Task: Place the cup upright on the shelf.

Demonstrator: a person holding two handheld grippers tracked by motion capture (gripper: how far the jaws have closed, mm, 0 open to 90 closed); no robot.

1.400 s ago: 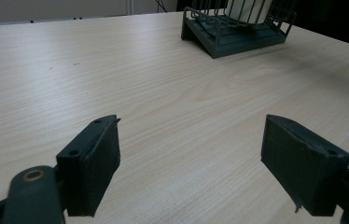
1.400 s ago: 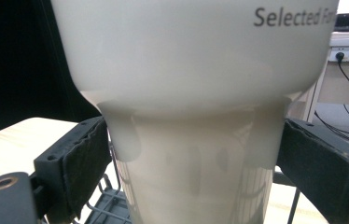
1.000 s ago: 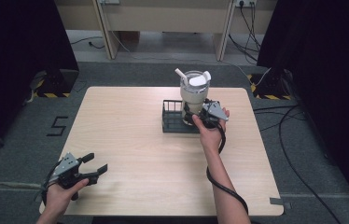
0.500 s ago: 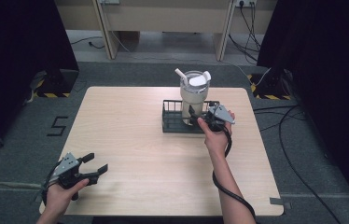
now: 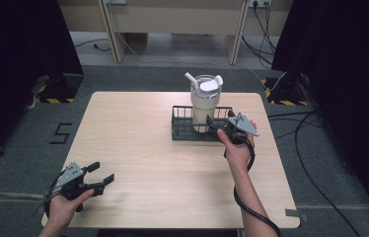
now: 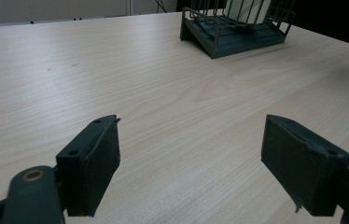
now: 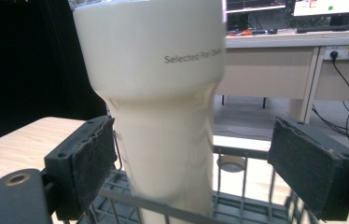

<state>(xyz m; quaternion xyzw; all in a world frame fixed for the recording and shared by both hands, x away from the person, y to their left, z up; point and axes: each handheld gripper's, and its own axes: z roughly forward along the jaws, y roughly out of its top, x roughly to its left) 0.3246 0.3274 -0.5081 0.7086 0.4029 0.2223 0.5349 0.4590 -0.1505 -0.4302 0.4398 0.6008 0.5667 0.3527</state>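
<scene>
From the high view, one wooden table (image 5: 138, 143) carries one dark wire rack (image 5: 185, 129) near its far edge, and one cream tumbler (image 5: 205, 104) stands upright inside the rack, a lid and a straw on top. The right gripper (image 5: 214, 126) sits at the rack's right end, jaws spread, pointing at the tumbler's lower part, holding nothing. The left gripper (image 5: 102, 174) hovers over the near left corner, well apart from the rack, jaws wide and empty. In the left gripper view, bare tabletop lies between the two jaws, the rack (image 6: 238, 37) far ahead. In the right gripper view, the tumbler (image 7: 163, 102) rises between the two parted jaws, the rack's wire rim (image 7: 163, 205) crossing in front.
</scene>
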